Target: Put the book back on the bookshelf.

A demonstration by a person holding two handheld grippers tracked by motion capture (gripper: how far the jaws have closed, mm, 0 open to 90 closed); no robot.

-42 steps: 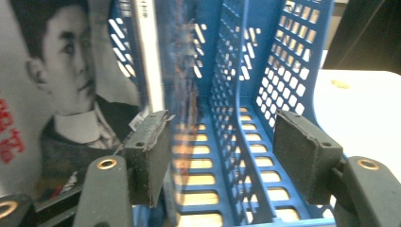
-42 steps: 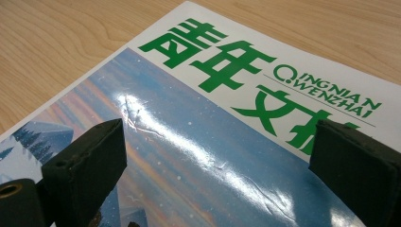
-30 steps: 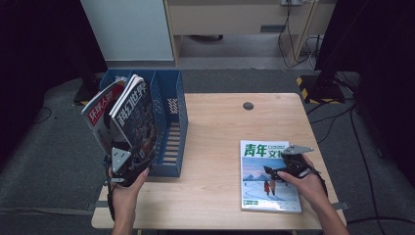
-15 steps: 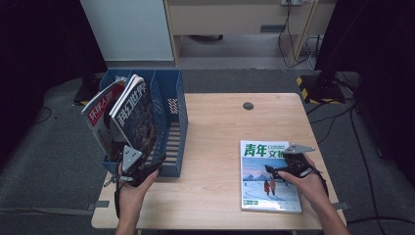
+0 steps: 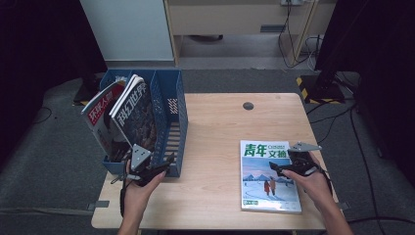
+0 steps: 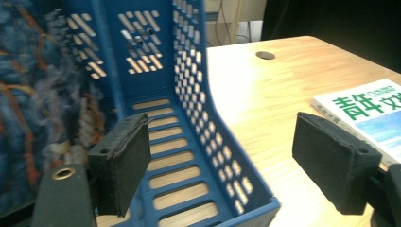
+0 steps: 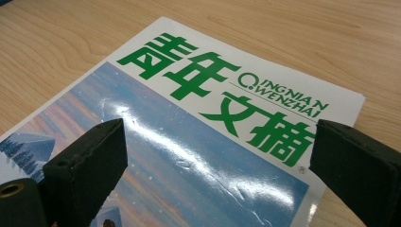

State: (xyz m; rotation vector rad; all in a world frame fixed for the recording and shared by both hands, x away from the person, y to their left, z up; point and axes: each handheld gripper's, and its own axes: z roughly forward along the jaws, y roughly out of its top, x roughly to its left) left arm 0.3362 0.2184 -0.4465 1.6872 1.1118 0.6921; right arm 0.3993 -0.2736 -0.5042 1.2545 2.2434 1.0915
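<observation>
Your left hand-held gripper (image 5: 164, 164) has just been opening, released, nothing between its jaws, at the blue rack's (image 5: 169, 105) front. Your right hand-held gripper (image 5: 275, 169) hovers released over the magazine (image 5: 264, 188) at the counter's (image 5: 215, 122) four o'clock.

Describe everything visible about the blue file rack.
The rack is blue plastic with perforated dividers and a slotted floor through which the wood shows. It stands upright at the left edge of the table, its open front facing the person. Two magazines lean in its left compartments, covers tilted; the right compartment is empty. The left tongs are at its front lip, jaws open and just widened, one pad either side of the right divider, gripping nothing.
</observation>
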